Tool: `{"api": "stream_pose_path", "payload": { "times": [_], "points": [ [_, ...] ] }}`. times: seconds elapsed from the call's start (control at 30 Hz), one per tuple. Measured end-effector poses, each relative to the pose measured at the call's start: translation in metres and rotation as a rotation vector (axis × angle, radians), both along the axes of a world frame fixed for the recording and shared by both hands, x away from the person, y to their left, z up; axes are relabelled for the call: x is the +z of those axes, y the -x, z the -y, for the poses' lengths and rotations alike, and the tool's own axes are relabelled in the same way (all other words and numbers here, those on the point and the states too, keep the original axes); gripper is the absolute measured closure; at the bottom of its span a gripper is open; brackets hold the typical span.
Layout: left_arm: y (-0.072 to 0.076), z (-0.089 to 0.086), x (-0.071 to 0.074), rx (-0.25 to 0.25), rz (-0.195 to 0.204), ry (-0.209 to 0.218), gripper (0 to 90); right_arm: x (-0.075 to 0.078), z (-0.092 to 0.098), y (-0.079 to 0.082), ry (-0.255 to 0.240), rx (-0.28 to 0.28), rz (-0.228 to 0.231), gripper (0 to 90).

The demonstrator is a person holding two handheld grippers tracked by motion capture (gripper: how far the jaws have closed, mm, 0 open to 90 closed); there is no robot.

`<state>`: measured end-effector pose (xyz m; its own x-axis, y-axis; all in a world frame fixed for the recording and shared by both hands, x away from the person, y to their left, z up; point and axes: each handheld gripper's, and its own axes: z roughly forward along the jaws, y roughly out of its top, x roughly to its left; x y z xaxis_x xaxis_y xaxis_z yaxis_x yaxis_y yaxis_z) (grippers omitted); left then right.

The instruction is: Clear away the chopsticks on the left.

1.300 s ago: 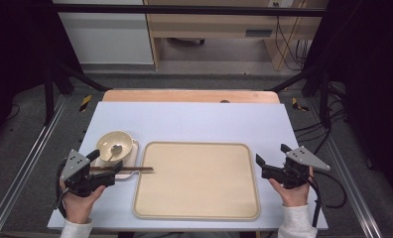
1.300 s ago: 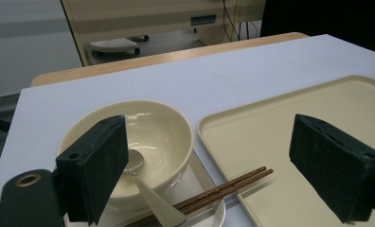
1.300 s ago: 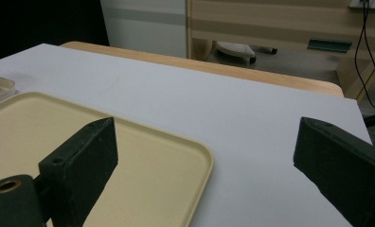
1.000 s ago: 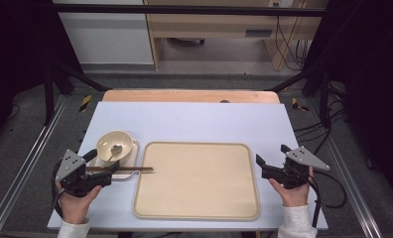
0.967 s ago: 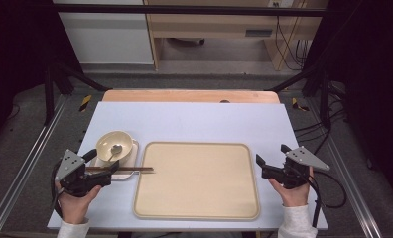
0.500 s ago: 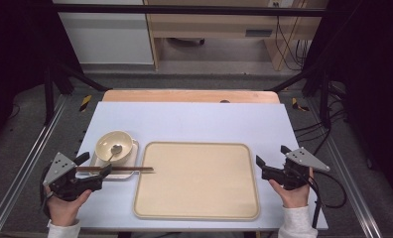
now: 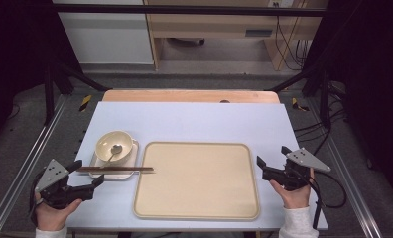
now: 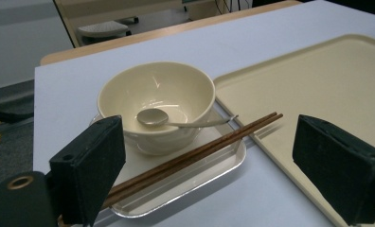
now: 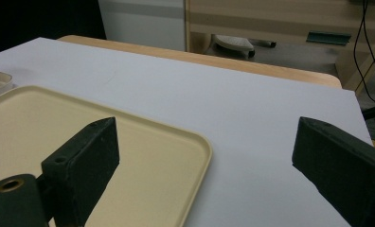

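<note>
High view: white table (image 7: 194, 119) w/ a big beige tray (image 7: 197, 181) in the middle, nothing on it. Just left of the tray sits a small metal tray (image 7: 99, 172) carrying a cream bowl (image 7: 114, 145), spoon (image 7: 114, 150) inside it. A pair of brown chopsticks (image 7: 116, 169) lies across the metal tray's near edge, tips reaching over onto the beige tray's left rim. Left gripper (image 7: 88, 177) is at the table's near-left corner, held in a hand (image 7: 53, 213), jaws spread wide, nothing between them, pointing toward the chopsticks' handle end, near but apart from it. Right gripper (image 7: 269, 168) is at the near-right edge, in the other hand (image 7: 294, 196), jaws also apart & empty, just off the beige tray's right rim.

Left gripper view: both black jaws stand wide apart, gripping nothing. Between them, farther off: the bowl (image 8: 156, 106) on the metal tray (image 8: 190, 182), spoon (image 8: 153, 117) w/ its head in the bowl & handle resting over the rim. Chopsticks (image 8: 195, 153) run diagonally in front of the bowl, side by side, far tips on the beige tray's (image 8: 318, 80) rim. Handle end is hidden behind the left jaw.

Right gripper view: jaws wide apart, empty. Beige tray's (image 9: 143, 142) corner lies between them on the table (image 9: 252, 113); right jaw is over bare tabletop.
</note>
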<state>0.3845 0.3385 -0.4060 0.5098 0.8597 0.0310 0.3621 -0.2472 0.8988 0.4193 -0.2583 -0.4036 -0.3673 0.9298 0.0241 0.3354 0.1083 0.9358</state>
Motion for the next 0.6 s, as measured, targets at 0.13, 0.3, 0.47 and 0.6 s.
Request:
{"api": "stream_pose_path", "payload": {
  "times": [0.13,0.3,0.47,0.6],
  "points": [
    [-0.006,0.001,-0.008,0.001,-0.032,-0.032,9.9,-0.001,-0.001,0.000,-0.001,0.002,-0.004,8.7],
    [-0.017,0.001,-0.022,0.006,-0.084,-0.076,10.9,-0.002,-0.003,-0.002,0.005,0.006,-0.009,8.8],
    [-0.027,0.003,-0.037,0.018,-0.131,-0.105,13.3,-0.003,-0.003,-0.003,0.015,0.011,-0.010,9.0],
    [-0.033,0.004,-0.043,0.014,-0.142,-0.133,16.8,-0.004,-0.004,-0.003,0.014,0.010,-0.013,9.1]
  ]
}}
